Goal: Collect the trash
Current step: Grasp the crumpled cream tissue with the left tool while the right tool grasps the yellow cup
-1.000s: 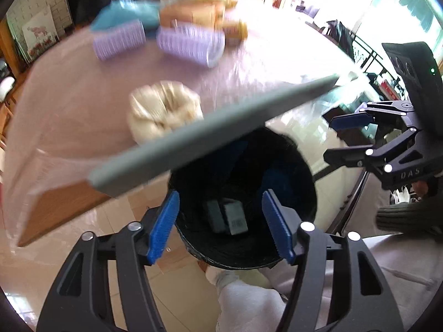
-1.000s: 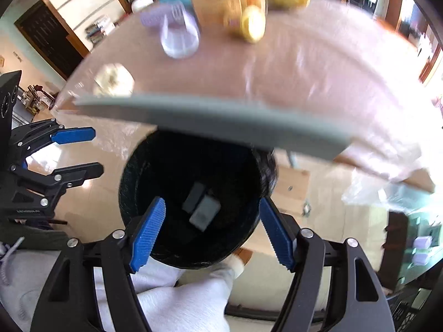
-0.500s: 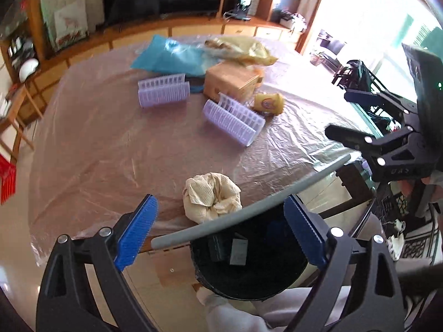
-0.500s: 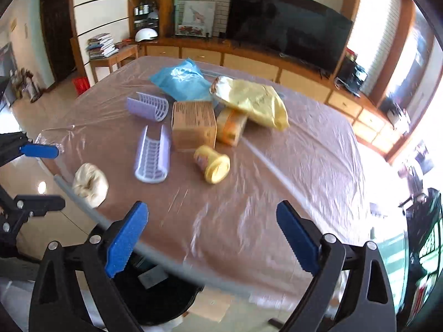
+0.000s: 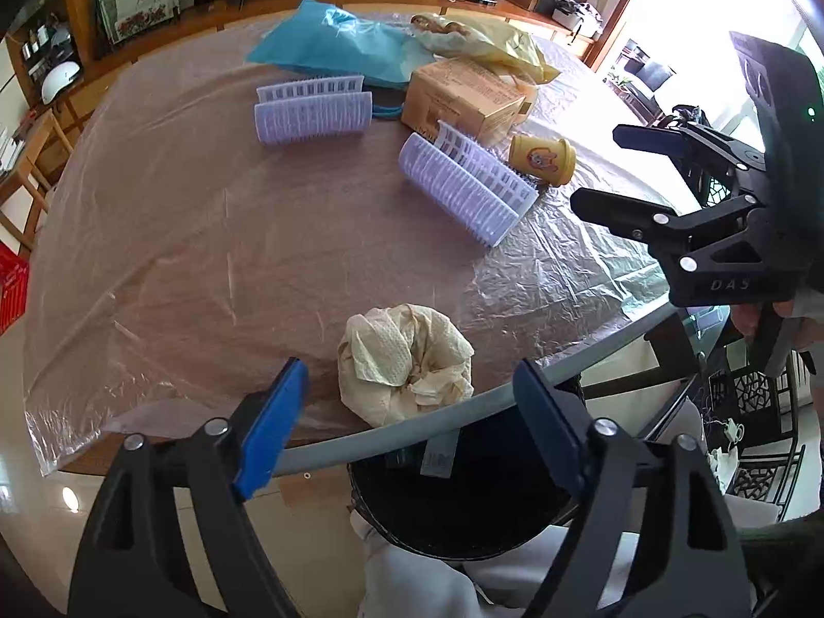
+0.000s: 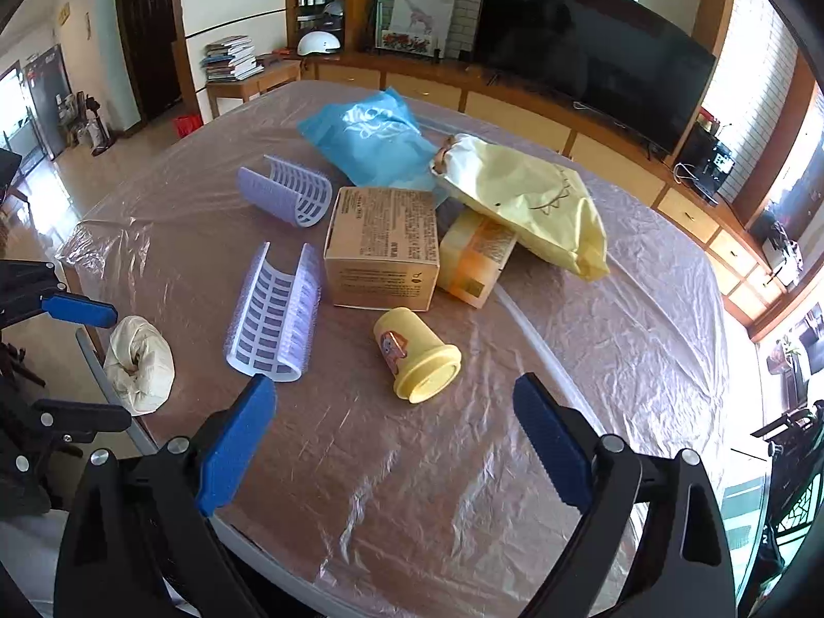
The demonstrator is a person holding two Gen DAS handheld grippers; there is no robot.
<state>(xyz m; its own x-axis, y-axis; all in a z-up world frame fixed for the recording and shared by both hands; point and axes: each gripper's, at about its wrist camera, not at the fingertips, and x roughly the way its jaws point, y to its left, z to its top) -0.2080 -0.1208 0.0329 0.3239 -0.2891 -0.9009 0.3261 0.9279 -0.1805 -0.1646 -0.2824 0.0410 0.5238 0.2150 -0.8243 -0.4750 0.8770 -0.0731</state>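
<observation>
A crumpled cream paper wad point(image 5: 391, 345) lies at the table's near edge, just ahead of my left gripper point(image 5: 408, 365). Its jaws are closing with nothing between the blue pads. Below the grey table edge stands a black bin point(image 5: 463, 515) with small packets inside. My right gripper point(image 6: 394, 386) hovers open and empty over the table, and a yellow cup point(image 6: 417, 355) lies on its side just beyond it. In the right wrist view the wad point(image 6: 139, 365) and the left gripper point(image 6: 121, 368) are at far left. The left wrist view shows the right gripper point(image 5: 613, 167) at right.
Clear film covers the brown table point(image 6: 463, 489). Two purple ribbed half-tubes point(image 6: 273, 309) point(image 6: 288, 190), a cardboard box point(image 6: 381, 247), an orange carton point(image 6: 474, 257), a yellow bag point(image 6: 525, 195) and a blue bag point(image 6: 365, 134) lie mid-table. A person's pale trouser leg point(image 5: 412, 577) is beside the bin.
Both grippers rose from over the bin to above the table edge and their jaws spread wider. The left jaws have since narrowed a little. The tabletop now fills both views.
</observation>
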